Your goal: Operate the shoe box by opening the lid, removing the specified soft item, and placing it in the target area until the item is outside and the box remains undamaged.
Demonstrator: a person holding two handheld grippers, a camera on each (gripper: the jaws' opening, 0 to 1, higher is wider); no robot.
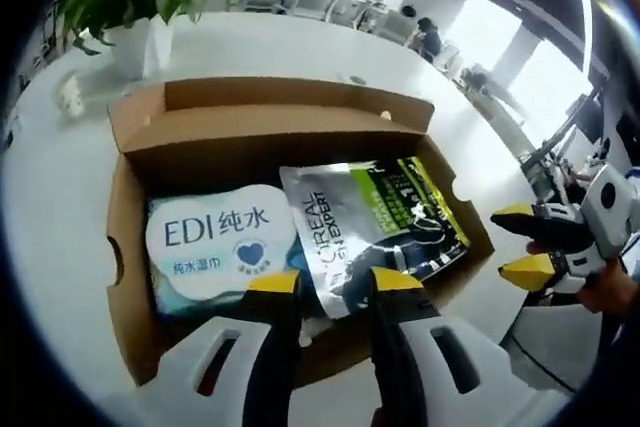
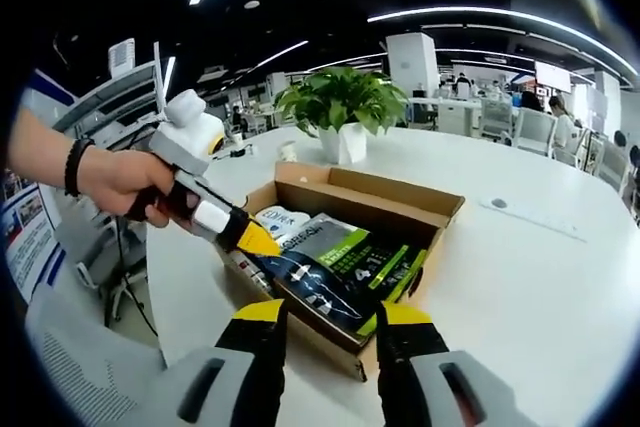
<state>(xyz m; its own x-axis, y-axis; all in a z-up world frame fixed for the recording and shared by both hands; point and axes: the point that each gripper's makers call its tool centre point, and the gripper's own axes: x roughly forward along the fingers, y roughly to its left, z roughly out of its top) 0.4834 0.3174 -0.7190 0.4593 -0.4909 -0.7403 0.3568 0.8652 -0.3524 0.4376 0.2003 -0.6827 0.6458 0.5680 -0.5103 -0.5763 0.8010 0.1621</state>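
The open shoe box [image 1: 135,247] sits on the white counter [image 2: 540,277], holding a wet-wipes pack [image 1: 215,242] beside a silver-and-green pouch [image 1: 370,222]. Both the left tool [image 1: 335,282] and the right tool [image 2: 333,312] have their jaws parted, gripping nothing, just over the box's near edge.

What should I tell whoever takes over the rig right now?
Left gripper: open, fingers over the box's near edge, above the silver pouch.
Right gripper: open, holding nothing, at the box's near corner.
Shoe box sits on the white table, lid already open. Wet wipes pack and silver pouch lie inside.
Left: grasp the soft item, lift it out, place it in the target area.
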